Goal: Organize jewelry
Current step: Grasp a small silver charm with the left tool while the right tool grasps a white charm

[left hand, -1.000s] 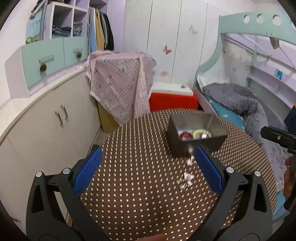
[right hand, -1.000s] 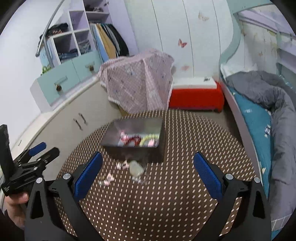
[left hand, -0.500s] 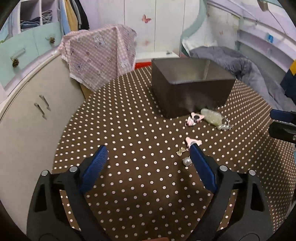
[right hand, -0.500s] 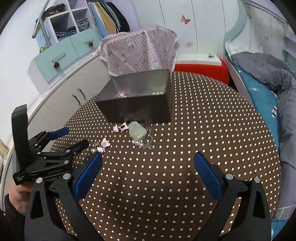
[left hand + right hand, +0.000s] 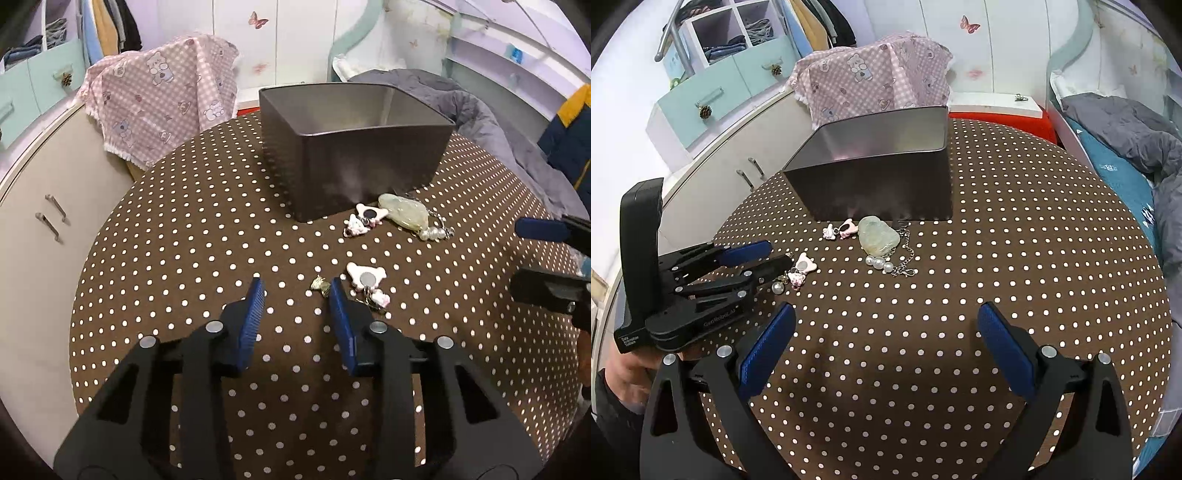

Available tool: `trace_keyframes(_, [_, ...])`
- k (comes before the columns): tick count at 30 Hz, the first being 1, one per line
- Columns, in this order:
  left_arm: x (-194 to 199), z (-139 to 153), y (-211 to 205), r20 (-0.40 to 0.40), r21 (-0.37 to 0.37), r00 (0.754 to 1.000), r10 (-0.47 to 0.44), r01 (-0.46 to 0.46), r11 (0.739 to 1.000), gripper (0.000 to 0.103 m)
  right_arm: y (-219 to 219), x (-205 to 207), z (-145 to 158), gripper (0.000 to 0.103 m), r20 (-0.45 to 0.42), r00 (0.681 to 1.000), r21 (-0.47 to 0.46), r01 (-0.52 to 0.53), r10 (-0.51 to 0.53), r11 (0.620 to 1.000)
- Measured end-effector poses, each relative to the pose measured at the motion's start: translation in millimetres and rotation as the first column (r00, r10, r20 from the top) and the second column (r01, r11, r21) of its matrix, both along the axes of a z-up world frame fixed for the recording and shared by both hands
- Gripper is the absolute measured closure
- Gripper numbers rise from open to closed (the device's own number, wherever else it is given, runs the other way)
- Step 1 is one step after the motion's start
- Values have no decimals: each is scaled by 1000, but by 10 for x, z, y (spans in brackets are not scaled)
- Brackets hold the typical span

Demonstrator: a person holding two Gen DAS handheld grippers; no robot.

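Left gripper (image 5: 297, 286) – fingers parted, empty, near gold charm (image 5: 320, 286) | right gripper (image 5: 884, 325) – wide apart | grey tin (image 5: 354, 147) far.

Dark metal tin (image 5: 875, 188), open-topped, stands upright on the dotted cloth; its contents are hidden at this angle. Against its near wall lie two small pink charms (image 5: 841, 229) and a pale green pendant (image 5: 878, 240) with three pearls (image 5: 877, 263) on a silver chain (image 5: 905, 258) (flat). Nearer: a pink bear charm (image 5: 366, 276), a gold piece (image 5: 320, 285), a loose pearl (image 5: 777, 288).
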State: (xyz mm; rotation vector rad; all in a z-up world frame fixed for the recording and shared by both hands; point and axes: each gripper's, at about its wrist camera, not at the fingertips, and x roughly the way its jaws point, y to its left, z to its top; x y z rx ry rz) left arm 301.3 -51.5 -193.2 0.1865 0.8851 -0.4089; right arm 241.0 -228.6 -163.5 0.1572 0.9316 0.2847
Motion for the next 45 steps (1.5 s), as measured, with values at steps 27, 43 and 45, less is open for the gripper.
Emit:
trace_keyframes(27, [121,-44,137,0,-14,1000,10,-10,1000,55,284,34,-19,8,-1,999,-25,-41,41,999])
trace_keyframes(43, [85,-17,187,-7,-112,1000,-28,27,993,96,402,93,-72,8,-11,998,-31,-64,64,997])
trace_keyframes(45, [60,1,233,1,-110,1000,-18,18,994,96,436,120,-74,8,-7,997,-29,-76,76,997])
